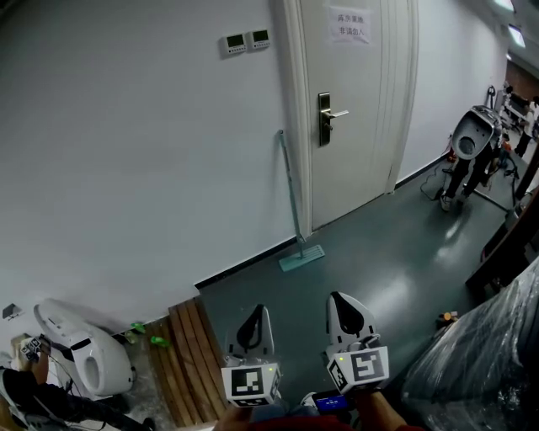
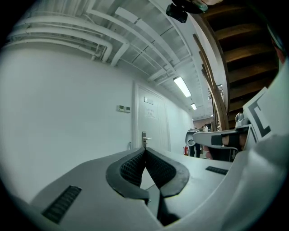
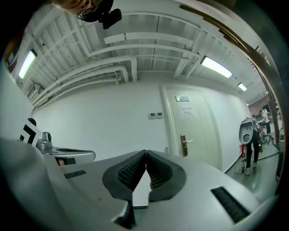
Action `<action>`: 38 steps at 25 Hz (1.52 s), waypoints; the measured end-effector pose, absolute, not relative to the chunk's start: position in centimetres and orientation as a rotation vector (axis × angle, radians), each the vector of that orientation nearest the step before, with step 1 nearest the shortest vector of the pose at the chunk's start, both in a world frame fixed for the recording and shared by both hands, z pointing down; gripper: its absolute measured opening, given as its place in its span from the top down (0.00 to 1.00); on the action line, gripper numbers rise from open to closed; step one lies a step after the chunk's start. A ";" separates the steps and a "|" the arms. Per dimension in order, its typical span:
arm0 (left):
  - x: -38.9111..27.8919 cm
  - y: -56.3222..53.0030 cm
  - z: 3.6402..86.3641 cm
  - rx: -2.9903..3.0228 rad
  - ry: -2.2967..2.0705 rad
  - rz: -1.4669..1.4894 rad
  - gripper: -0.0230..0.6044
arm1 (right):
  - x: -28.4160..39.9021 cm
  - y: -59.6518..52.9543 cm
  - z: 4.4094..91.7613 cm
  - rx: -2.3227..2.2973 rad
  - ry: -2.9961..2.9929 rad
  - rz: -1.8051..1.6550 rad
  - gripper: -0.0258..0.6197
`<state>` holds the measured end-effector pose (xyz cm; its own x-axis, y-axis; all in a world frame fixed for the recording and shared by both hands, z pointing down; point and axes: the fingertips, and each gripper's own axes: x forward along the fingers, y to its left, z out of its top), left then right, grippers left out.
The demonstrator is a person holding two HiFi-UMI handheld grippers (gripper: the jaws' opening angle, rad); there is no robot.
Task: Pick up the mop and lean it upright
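Already the thin-poled, flat-headed mop (image 1: 292, 199) leans upright.

Fine print and frame edges are swallowing a lot here.

The notice (image 1: 349, 25) on the door (image 1: 362, 109) is too small to read, and so are the two wall panels (image 1: 246, 39). The bottom edge chops off the left claw (image 1: 256, 311) and right claw (image 1: 339, 300) just behind their marker cubes. The plastic-wrapped bulk (image 1: 493, 353) runs out at the right edge, and the corner clips a person (image 1: 42, 402) crouched at lower left. In both gripper views, the claw bodies hide the lower part of the mop (image 1: 292, 202).
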<state>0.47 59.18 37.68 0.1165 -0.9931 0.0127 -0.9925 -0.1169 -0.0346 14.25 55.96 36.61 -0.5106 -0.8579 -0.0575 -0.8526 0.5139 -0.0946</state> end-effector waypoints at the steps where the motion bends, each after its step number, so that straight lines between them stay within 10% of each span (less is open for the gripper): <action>1: 0.6 59.1 37.7 -2.335 2.071 -0.052 0.94 | 14.3 55.9 36.7 -1.502 2.651 -0.083 0.93; 38: -12.7 37.5 37.0 -2.449 1.919 0.065 0.94 | -0.6 35.2 35.0 -1.650 2.612 0.087 0.93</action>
<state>-12.65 37.46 37.04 0.2388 -0.9697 -0.0507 -0.9710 -0.2393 0.0026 -0.58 35.21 35.02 -0.4292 -0.9002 -0.0736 -0.9031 0.4289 0.0203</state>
